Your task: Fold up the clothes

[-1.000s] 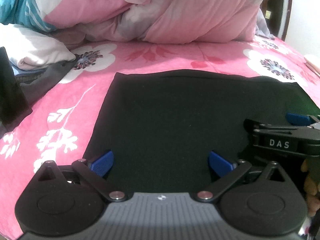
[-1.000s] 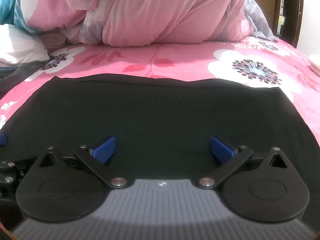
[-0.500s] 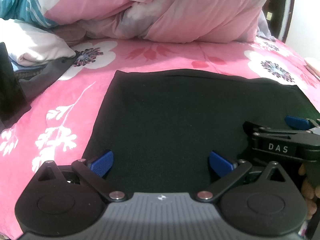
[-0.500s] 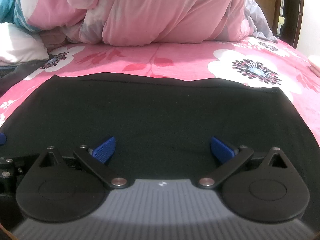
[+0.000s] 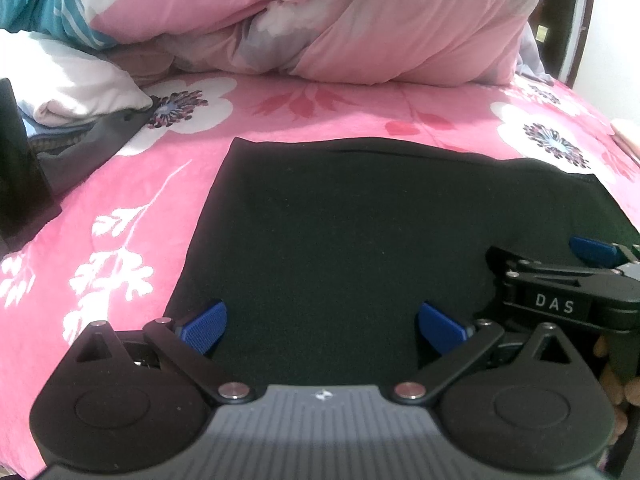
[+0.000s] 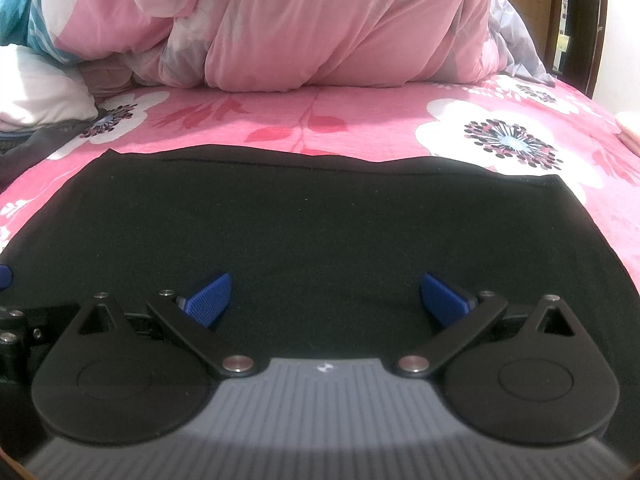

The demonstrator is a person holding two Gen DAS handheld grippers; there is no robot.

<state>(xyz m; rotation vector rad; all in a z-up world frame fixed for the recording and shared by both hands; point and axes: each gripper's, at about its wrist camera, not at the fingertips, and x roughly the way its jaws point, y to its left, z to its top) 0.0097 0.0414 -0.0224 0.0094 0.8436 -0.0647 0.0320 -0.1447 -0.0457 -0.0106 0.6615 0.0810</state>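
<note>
The black garment (image 6: 320,224) lies flat and smooth on the pink floral bed cover (image 6: 360,128), spread as a wide rectangle with its far hem straight and its corners square — already folded at least once, by the look of it, or simply laid out for the next fold. Over the last second almost nothing about it has changed: no new crease, no lifted edge.

The left gripper (image 5: 320,324) hovers low over the near left part of the cloth, its blue fingers (image 5: 204,326) spread wide and holding nothing. The right gripper (image 6: 324,300) sits likewise over the near middle, fingers apart and empty; it shows at the right of the left wrist view too.

Against the earlier frames, the left view has crept slightly — the garment's far edge sits a touch lower and the neighbouring gripper a little lower as well — while the right view is practically unchanged. I judge this a pause before gripping the near edge.

Beyond lie a bunched pink quilt (image 6: 340,28) and a white pillow (image 5: 76,80).
</note>
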